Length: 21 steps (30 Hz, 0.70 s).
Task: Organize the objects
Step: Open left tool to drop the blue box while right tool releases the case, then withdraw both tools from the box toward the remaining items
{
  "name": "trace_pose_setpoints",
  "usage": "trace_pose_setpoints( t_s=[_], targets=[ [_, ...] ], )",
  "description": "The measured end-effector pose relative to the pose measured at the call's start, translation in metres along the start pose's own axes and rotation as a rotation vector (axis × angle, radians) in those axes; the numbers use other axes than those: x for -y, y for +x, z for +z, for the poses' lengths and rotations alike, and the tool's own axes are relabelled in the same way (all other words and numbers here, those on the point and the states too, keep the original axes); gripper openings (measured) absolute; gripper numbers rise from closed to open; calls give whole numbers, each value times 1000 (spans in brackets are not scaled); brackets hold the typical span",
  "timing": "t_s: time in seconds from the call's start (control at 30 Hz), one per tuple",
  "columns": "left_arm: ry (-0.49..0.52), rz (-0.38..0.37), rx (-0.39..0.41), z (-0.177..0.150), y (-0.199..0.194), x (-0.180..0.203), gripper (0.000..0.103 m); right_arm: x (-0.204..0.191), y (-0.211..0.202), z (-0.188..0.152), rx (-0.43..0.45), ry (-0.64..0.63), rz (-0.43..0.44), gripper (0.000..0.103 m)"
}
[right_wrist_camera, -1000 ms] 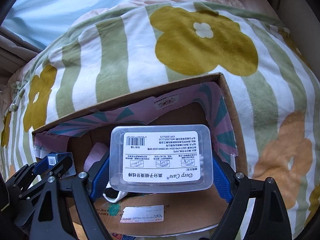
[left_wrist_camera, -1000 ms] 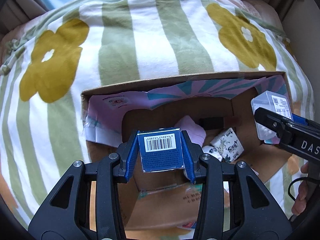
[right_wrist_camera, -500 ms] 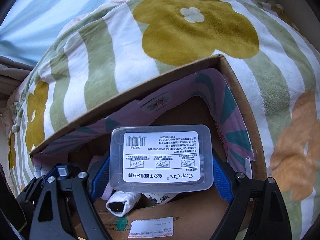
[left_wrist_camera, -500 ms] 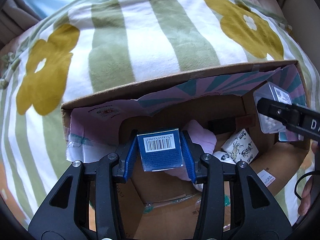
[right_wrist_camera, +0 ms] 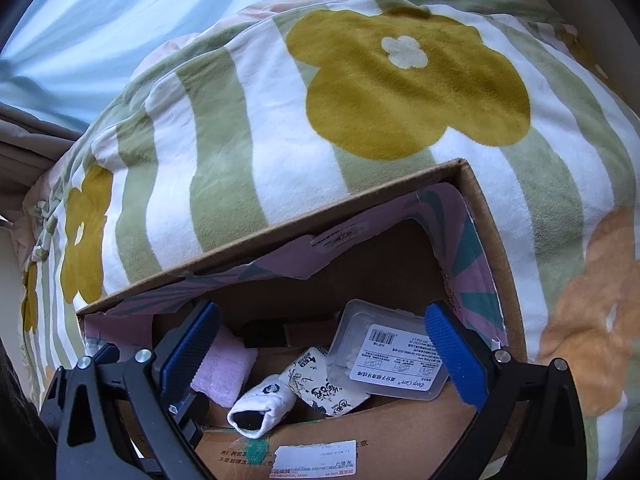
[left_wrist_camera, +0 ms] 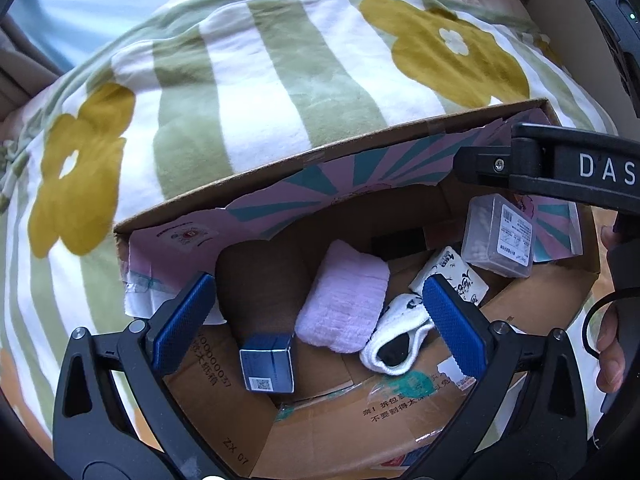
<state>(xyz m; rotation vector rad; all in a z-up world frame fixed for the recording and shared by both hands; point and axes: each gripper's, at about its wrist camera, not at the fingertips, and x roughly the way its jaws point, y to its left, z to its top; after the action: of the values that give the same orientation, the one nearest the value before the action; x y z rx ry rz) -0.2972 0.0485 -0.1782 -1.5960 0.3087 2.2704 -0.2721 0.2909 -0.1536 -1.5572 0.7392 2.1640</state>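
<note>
With both loads lying in the cardboard box (left_wrist_camera: 280, 168) on the flowered blanket (left_wrist_camera: 260, 80): release step judged complete. Left gripper (left_wrist_camera: 320, 312) fingers spread wide, empty, above blue carton (left_wrist_camera: 267, 364), QR code up, near pink towel (left_wrist_camera: 344, 300). Right gripper (right_wrist_camera: 324, 348) fingers likewise apart, empty, over clear plastic case (right_wrist_camera: 384, 356) labelled "Deep Care", propped by the right wall. Also present: rolled sock (right_wrist_camera: 260, 404), tissue pack (right_wrist_camera: 320, 384). Readable: "DAS", "ZX 07". Next, probably: withdraw, fetch further items.
</note>
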Motion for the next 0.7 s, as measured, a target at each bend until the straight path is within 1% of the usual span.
trace_pose_setpoints(
  t_s=[0.2,0.33,0.5,0.63,0.7],
  targets=[
    [-22,-13,15,-3,-18,-4,103,-7,-18,-4,8,-40,-24,102],
    [-50,-21,31,-7,-41,-5,103,-13,-39,-8,16,-68,-15,102],
    [-69,-8,65,-13,-85,-3,103,-20,-83,-17,63,-108,-1,102],
    [-89,23,85,-24,-121,-2,103,-28,-124,-28,110,-173,-19,102],
    [-110,38,109,-32,-140,-2,103,-31,-142,-34,129,-198,-12,102]
  ],
)
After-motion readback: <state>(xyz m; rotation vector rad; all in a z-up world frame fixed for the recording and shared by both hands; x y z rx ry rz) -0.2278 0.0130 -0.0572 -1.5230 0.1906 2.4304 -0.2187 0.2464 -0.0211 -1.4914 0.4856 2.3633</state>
